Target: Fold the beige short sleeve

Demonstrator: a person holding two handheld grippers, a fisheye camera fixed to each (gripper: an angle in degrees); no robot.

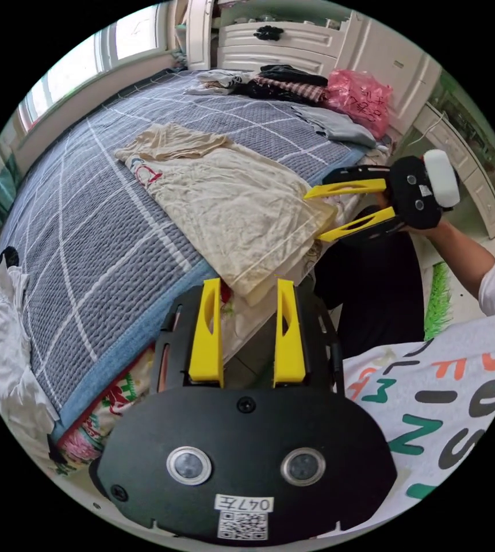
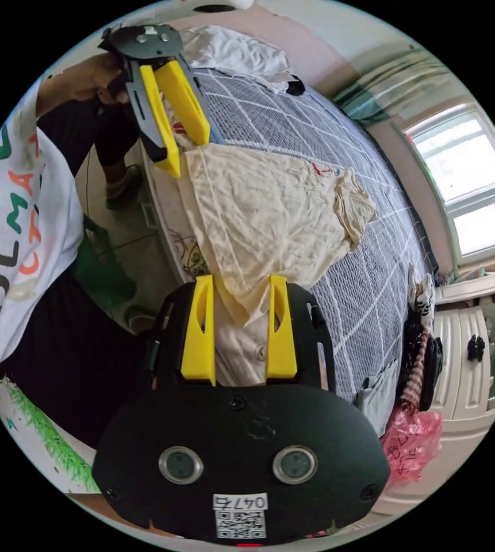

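The beige short sleeve shirt [image 1: 224, 195] lies flat on the grey checked bedspread [image 1: 86, 230], hem at the bed's near edge, far sleeve bunched up. My left gripper [image 1: 248, 284] is open, with one hem corner lying between its yellow jaws. At the other hem corner my right gripper [image 1: 314, 217] is open too, jaws on either side of the cloth edge. In the right gripper view, the shirt [image 2: 270, 213] spreads ahead, the right gripper [image 2: 241, 282] straddles its corner, and the left gripper [image 2: 188, 154] sits at the far corner.
A pile of dark clothes [image 1: 284, 80] and a pink plastic bag [image 1: 359, 98] sit at the bed's far end by white cabinets [image 1: 293, 40]. White cloth [image 1: 6, 345] lies at the other end. A person in a lettered white shirt [image 1: 448, 391] stands at the bed edge.
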